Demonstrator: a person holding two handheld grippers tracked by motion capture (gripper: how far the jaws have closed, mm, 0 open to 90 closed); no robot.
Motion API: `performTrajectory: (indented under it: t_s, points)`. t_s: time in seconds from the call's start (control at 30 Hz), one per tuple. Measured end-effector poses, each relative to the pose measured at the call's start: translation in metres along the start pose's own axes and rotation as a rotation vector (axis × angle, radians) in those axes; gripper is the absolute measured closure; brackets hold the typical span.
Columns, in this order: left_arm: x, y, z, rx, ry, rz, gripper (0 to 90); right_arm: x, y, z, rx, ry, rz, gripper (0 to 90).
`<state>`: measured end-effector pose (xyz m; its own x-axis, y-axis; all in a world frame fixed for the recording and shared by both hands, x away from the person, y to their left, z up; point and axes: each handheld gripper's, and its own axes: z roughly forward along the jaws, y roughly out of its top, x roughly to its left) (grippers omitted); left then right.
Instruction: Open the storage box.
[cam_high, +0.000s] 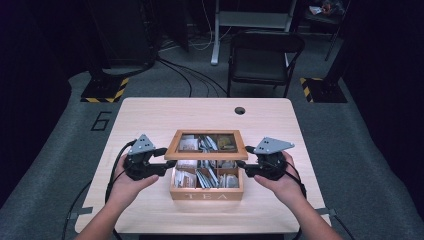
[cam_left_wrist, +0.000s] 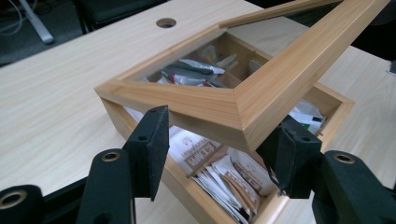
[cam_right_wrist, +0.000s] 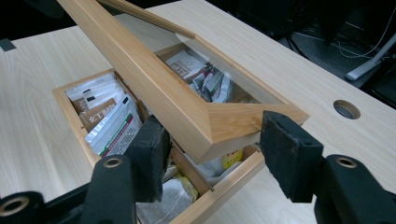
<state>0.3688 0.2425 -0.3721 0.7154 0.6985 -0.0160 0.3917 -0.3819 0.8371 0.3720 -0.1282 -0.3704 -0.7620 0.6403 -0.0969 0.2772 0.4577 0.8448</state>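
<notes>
Tools, left (cam_high: 162, 161) and right (cam_high: 242, 162), grip the glazed wooden lid's (cam_high: 207, 158) front corners.

Tea boxes (cam_high: 206, 193): one
Lids (cam_high: 206, 150): one
Grippers: two, left (cam_high: 162, 160), right (cam_high: 243, 160)
Chairs (cam_high: 263, 60): one

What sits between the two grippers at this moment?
In the high view, the tea box with its glass-paned lid raised lies between the left gripper and right gripper; each gripper's jaws straddle a front corner of the lid.

Glass-paned wooden lid (cam_high: 207, 158) tilted half-open above packet-filled tea box (cam_high: 206, 194)
</notes>
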Motion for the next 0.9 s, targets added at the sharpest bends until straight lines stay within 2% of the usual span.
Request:
performTrajectory:
  t_s: [0.07, 0.13, 0.17, 0.37, 0.53, 0.7, 0.9]
  points:
    - [0.001, 0.003, 0.0, 0.001, 0.006, 0.006, 43.8, -0.004, 0.004, -0.001, 0.0, 0.009, 0.016, 43.9]
    - [0.002, 0.006, 0.001, 0.002, 0.011, 0.015, 44.0, -0.006, 0.005, -0.001, -0.004, 0.013, 0.007, 44.3]
    - [0.003, 0.009, 0.002, -0.005, 0.016, 0.019, 43.9, -0.008, 0.007, -0.001, -0.001, 0.022, 0.028, 44.9]
    - [0.007, 0.016, 0.003, -0.021, 0.022, 0.023, 44.2, -0.014, 0.013, 0.0, -0.009, 0.017, 0.052, 46.5]
    - [0.009, 0.021, 0.003, -0.023, 0.032, 0.038, 46.0, -0.018, 0.017, 0.003, -0.017, 0.008, 0.043, 46.0]
    - [0.014, 0.024, 0.004, -0.052, 0.031, 0.039, 46.4, -0.023, 0.022, 0.004, -0.018, 0.012, 0.071, 47.5]
    - [0.017, 0.025, 0.009, -0.066, 0.042, 0.045, 46.5, -0.027, 0.025, 0.004, -0.016, 0.017, 0.071, 48.3]
